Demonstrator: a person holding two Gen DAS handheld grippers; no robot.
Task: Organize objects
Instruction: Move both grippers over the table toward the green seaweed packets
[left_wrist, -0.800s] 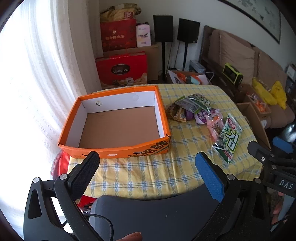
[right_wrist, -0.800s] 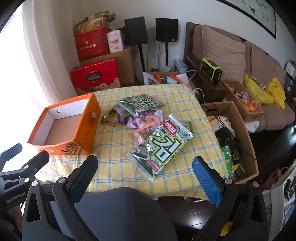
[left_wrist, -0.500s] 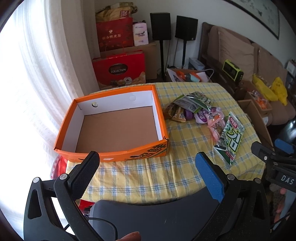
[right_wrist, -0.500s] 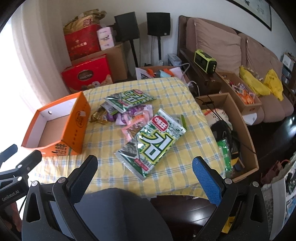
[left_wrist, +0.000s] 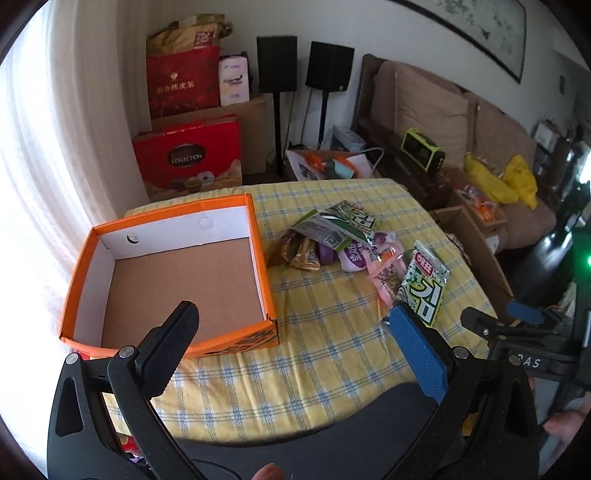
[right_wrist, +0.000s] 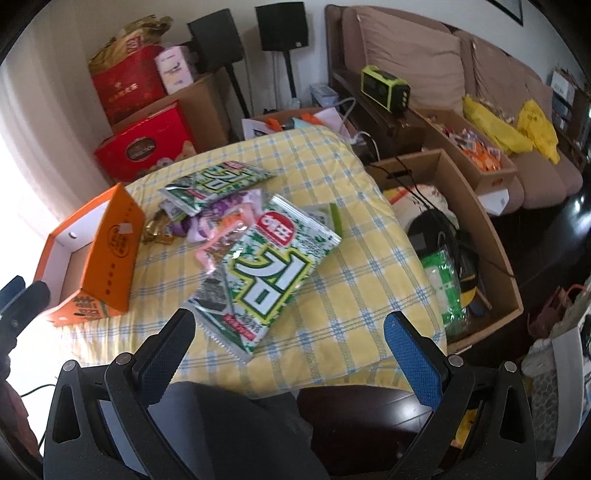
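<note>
We hold our left tool spread wide with nothing in it, above the near edge of the counter with its yellow checked cloth. In front of it, the orange cardboard box with white inner walls sits on the counter's left side. Our right tool is equally wide and empty, hanging above the large green-and-white foil snack bag. This bag lies at the near end of a pile of small snack packets, just right of the box.
</note>
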